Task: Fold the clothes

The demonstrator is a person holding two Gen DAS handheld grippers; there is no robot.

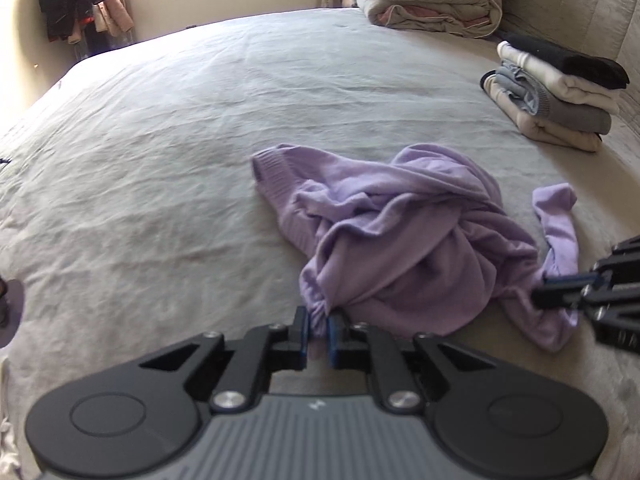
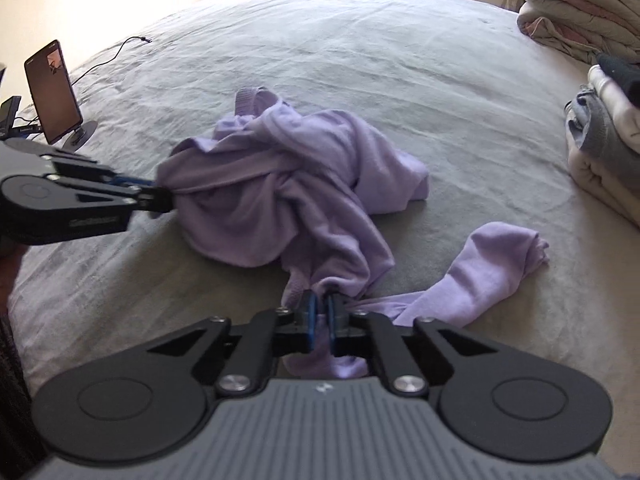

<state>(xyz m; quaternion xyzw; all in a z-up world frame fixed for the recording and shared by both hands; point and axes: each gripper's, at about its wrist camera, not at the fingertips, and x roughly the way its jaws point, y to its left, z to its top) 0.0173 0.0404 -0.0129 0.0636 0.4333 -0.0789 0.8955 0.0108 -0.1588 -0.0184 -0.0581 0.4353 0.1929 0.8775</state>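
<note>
Crumpled lilac knit sweater (image 1: 400, 232) lying near the middle of the grey-sheeted bed (image 1: 180, 140), no clear long axis; one sleeve trails rightward. Left gripper (image 1: 318, 328) and right gripper (image 2: 320, 312) each clenched on a bunched edge.

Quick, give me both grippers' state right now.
Left gripper: closed on the lilac sweater.
Right gripper: closed on the same sweater.

One lilac garment (image 1: 400, 220), one folded stack (image 1: 556, 92), two tools.
</note>
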